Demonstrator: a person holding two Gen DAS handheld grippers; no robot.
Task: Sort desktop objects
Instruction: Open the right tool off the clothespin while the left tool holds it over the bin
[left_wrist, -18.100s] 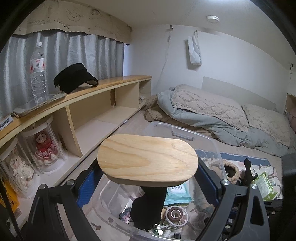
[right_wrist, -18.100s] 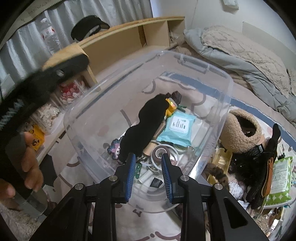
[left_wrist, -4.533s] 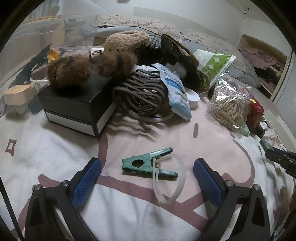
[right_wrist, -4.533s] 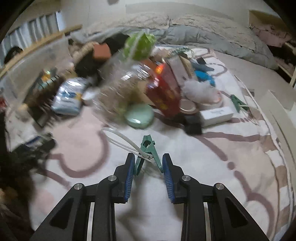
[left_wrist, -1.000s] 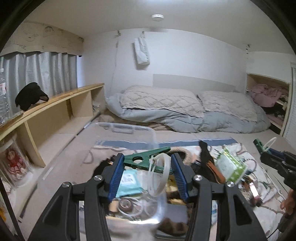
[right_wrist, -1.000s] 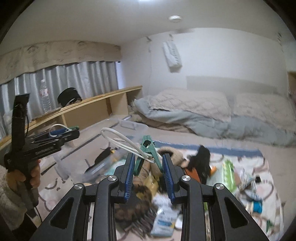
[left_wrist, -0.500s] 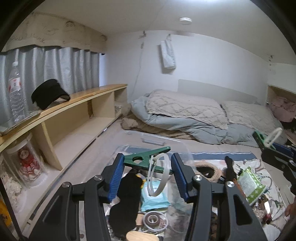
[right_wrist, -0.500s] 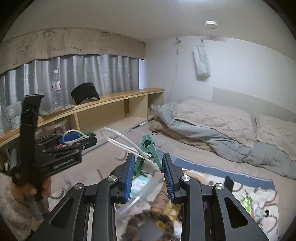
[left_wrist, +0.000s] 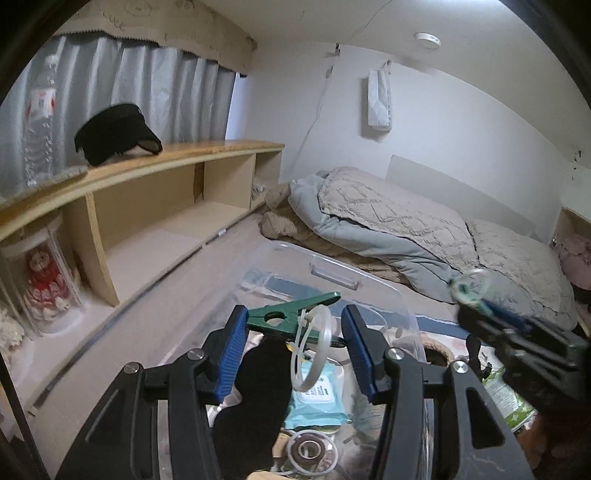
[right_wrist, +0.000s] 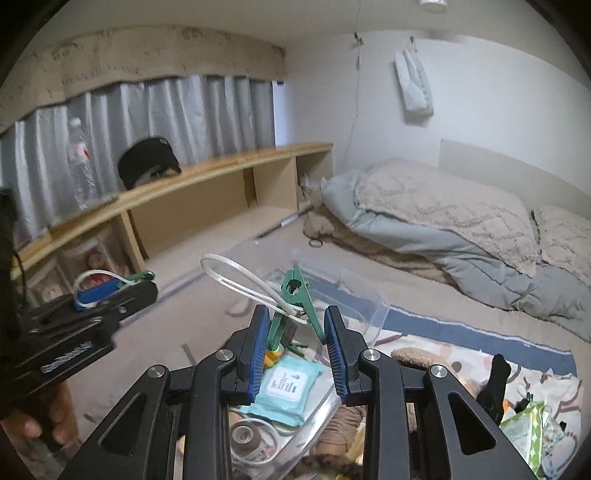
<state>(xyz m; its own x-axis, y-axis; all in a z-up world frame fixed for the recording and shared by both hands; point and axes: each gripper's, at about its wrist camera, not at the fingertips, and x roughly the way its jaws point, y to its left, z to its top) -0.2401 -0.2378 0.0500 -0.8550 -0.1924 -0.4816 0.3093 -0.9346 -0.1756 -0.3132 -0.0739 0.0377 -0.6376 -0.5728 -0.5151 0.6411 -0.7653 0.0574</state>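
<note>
Right wrist view alone shows a hand (right_wrist: 37, 424), lower left; each hand-held gripper (left_wrist: 291, 339) (right_wrist: 297, 332) pinches a green clip above the clear bin (left_wrist: 369, 291).

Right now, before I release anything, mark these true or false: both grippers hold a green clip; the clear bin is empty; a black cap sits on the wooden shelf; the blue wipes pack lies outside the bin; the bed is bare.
1. Each gripper holds a green plastic clip. True: left gripper grips one green plastic clip, right gripper another.
2. The clear plastic bin is empty. False: it holds several items.
3. A black cap sits on the wooden shelf. True.
4. The light blue wipes pack lies outside the bin. False: it is inside.
5. The bed is bare. False: a grey and beige quilt covers it.
</note>
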